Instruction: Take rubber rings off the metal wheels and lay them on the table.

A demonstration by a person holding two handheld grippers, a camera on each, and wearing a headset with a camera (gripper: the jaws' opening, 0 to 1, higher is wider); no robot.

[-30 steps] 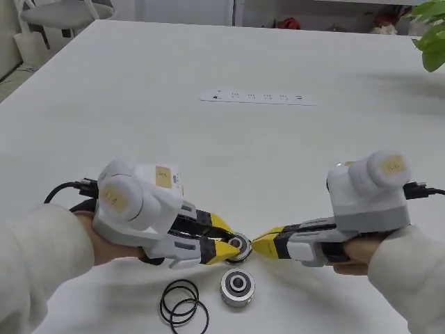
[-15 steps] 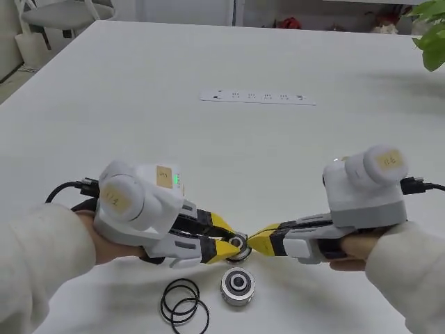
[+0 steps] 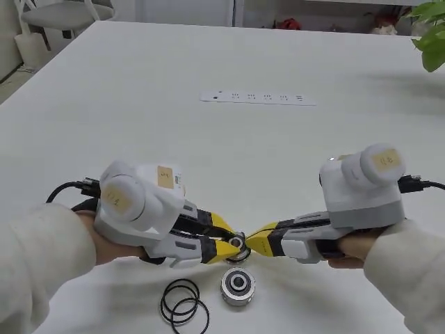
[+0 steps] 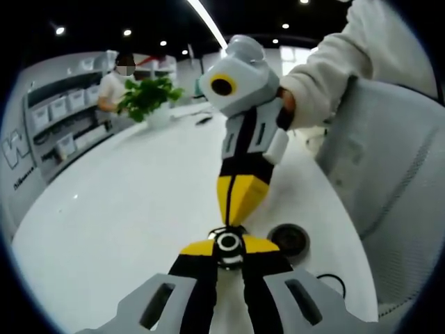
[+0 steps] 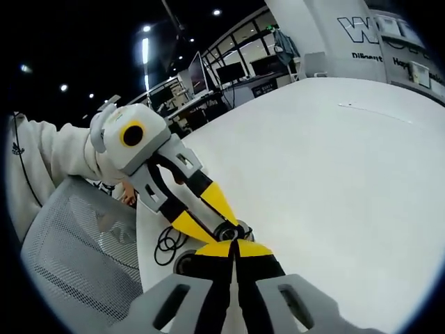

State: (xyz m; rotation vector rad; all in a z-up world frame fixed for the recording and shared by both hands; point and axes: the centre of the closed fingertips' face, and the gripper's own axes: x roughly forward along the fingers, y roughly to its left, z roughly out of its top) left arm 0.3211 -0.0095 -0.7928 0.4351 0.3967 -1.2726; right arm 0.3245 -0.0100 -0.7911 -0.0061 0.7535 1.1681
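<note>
My left gripper [image 3: 235,245] is shut on a small metal wheel [image 3: 240,244] and holds it just above the table. In the left gripper view the wheel [image 4: 228,243] sits between the yellow fingertips, with a thin black rubber ring around it. My right gripper [image 3: 250,243] is shut, and its tips touch the wheel's right edge. The right gripper view puts those tips [image 5: 235,245] against the held wheel [image 5: 233,228]. I cannot tell whether the ring is pinched. A second metal wheel [image 3: 238,286] stands on the table in front. Loose rubber rings [image 3: 184,305] lie to its left.
A white power strip [image 3: 257,97] lies across the middle of the white table [image 3: 208,153]. A green plant [image 3: 430,35] stands at the far right corner. A mesh chair [image 4: 389,188] is close to the table's near edge.
My right gripper has crept a little to the left, closer against the held wheel. The left gripper, the second wheel and the loose rings stay where they were.
</note>
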